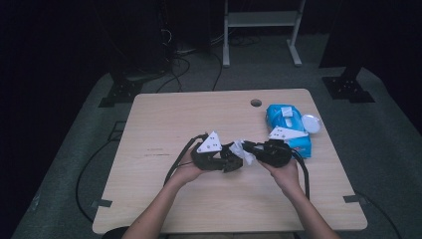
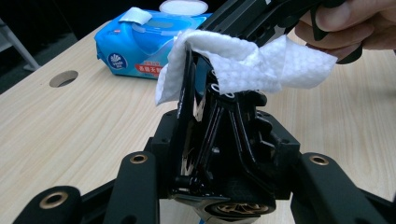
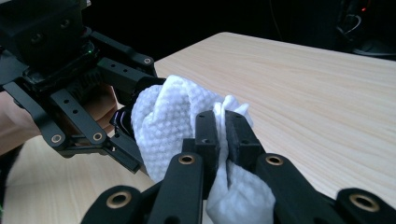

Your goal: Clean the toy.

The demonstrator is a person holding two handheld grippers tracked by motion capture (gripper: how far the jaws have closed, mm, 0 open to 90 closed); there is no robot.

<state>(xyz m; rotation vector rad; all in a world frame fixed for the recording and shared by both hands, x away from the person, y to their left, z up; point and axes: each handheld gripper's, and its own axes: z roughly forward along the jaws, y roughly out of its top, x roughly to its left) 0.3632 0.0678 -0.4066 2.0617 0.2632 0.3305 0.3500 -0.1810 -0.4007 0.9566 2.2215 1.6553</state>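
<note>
A white textured wipe (image 1: 244, 151) hangs between my two grippers over the middle of the table (image 1: 199, 114). My right gripper (image 3: 223, 116) is shut on a fold of the wipe (image 3: 168, 116). The jaws of my left gripper (image 2: 201, 70) stand close together, and the wipe (image 2: 243, 60) drapes over their tips and hides them. In the right gripper view the left gripper (image 3: 126, 123) pushes into the wipe from the left. Each gripper is held by a hand just above the tabletop.
A blue pack of wet wipes (image 1: 288, 124) lies at the right side of the table, just beyond my right gripper, with a round white lid (image 1: 311, 123) beside it. A cable hole (image 1: 256, 102) sits near the far edge. Cables trail from both grippers.
</note>
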